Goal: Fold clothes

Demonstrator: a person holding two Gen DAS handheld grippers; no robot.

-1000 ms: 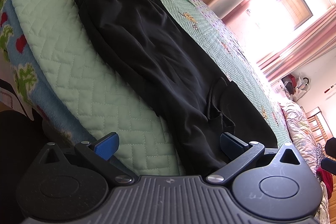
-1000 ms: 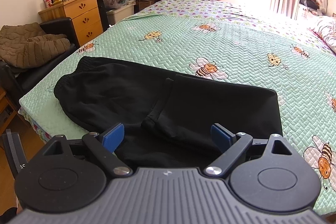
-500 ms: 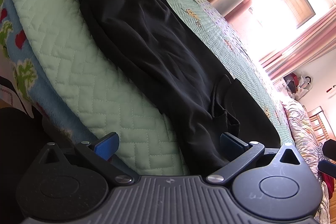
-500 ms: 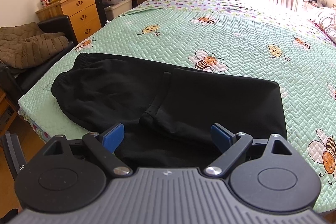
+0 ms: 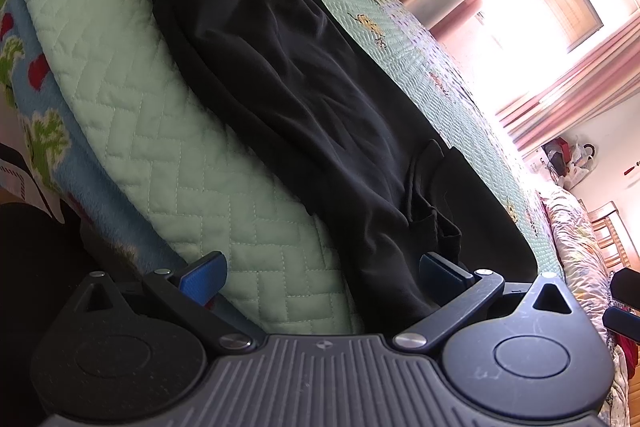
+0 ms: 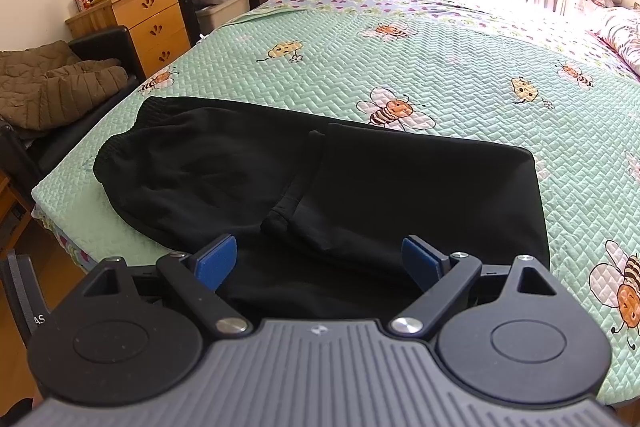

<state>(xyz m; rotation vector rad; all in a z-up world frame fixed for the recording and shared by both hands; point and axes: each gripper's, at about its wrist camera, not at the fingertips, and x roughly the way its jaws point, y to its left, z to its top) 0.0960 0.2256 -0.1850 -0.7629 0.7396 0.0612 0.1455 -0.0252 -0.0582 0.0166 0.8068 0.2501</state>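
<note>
Black trousers [image 6: 320, 179] lie folded on a green quilted bedspread [image 6: 460, 67], waistband to the left, the legs doubled over onto the right half. They also show in the left wrist view [image 5: 304, 99], stretching away along the bed edge. My left gripper [image 5: 320, 267] is open and empty, low at the bed's near edge, its right finger over the trousers' near end. My right gripper [image 6: 318, 255] is open and empty, just above the trousers' near edge.
A black chair with a brown quilted jacket [image 6: 52, 87] stands left of the bed. A wooden desk with drawers [image 6: 148, 15] and shelves stands behind. A blue patterned blanket [image 5: 24, 107] hangs below the bedspread. Pillows [image 6: 624, 31] lie at the far right.
Both grippers have drawn back and risen slightly from the trousers, staying open. The trousers have not moved.
</note>
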